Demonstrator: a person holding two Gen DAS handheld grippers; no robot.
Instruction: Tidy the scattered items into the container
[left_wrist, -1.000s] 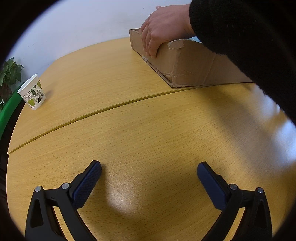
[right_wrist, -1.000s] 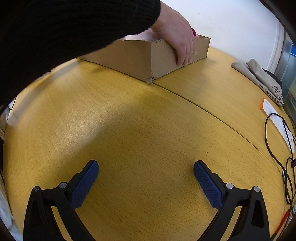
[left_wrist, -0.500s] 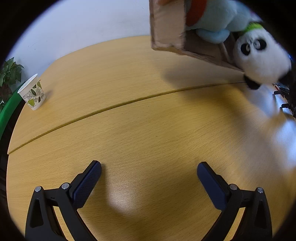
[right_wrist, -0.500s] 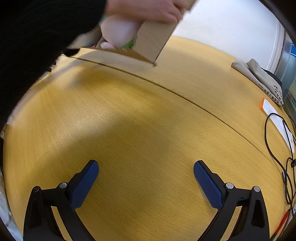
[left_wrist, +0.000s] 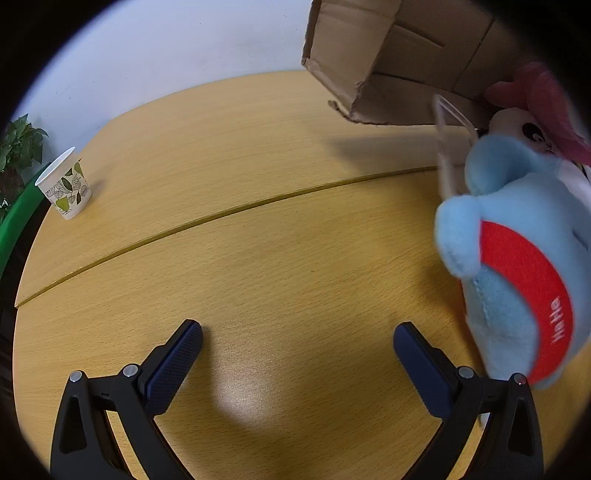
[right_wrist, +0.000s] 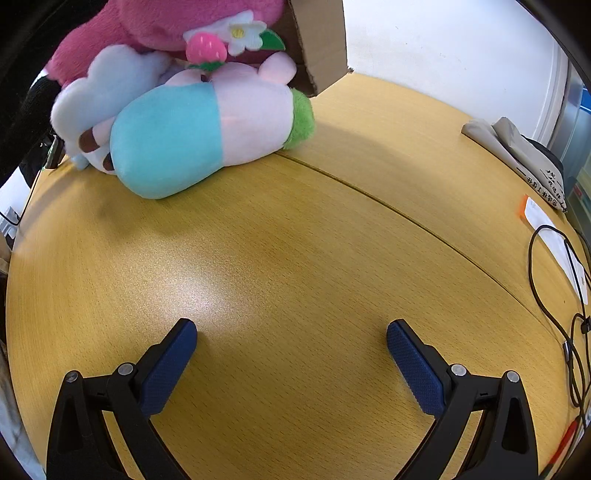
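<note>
Plush toys (right_wrist: 192, 136) spill from a tipped box (left_wrist: 399, 55) onto the table (right_wrist: 295, 258), ahead and left of the spread, empty right gripper (right_wrist: 291, 350); the left gripper (left_wrist: 297, 354) also gapes. Light, soft and squashy, they likely suit a mid-body pinch.

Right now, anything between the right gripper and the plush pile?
Nothing visible. Bare table runs from the open right gripper up to the teal-and-pink plush and the pink plush spilling from the tipped cardboard box. The black cable lies off to the right, clear of that line.
</note>
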